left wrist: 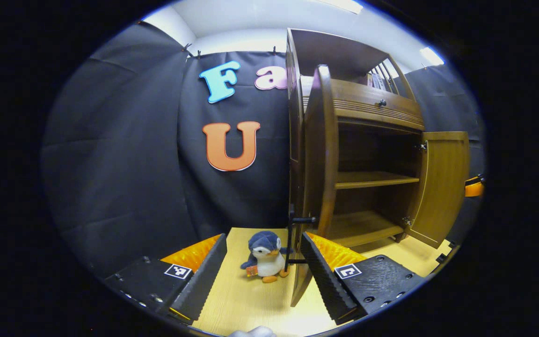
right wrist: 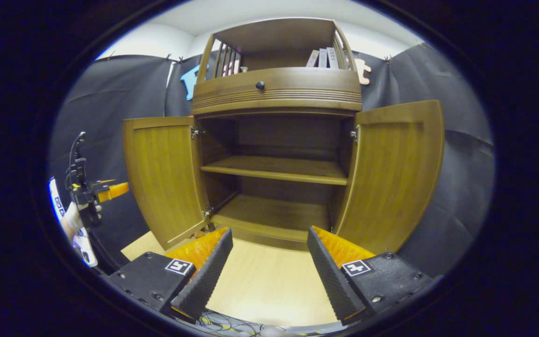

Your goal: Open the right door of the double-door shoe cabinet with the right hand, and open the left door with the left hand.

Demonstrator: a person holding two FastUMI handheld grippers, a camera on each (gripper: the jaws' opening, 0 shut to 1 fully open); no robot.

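Both brown wooden doors — left door (right wrist: 164, 178), right door (right wrist: 393, 173) — stand wide; my left gripper (left wrist: 264, 267) and right gripper (right wrist: 269, 267) have fingers parted, empty — I judge only withdrawal remains.

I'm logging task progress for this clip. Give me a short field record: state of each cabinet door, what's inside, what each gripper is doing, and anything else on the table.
left door: open, swung wide
right door: open, swung wide
cabinet interior: one middle shelf and the bottom board, both bare
drawer above doors: shut, with round knob
top compartment: a few books
left gripper: open, holding nothing, beside the left door's edge
right gripper: open, holding nothing, facing the cabinet
other item: plush penguin on the table
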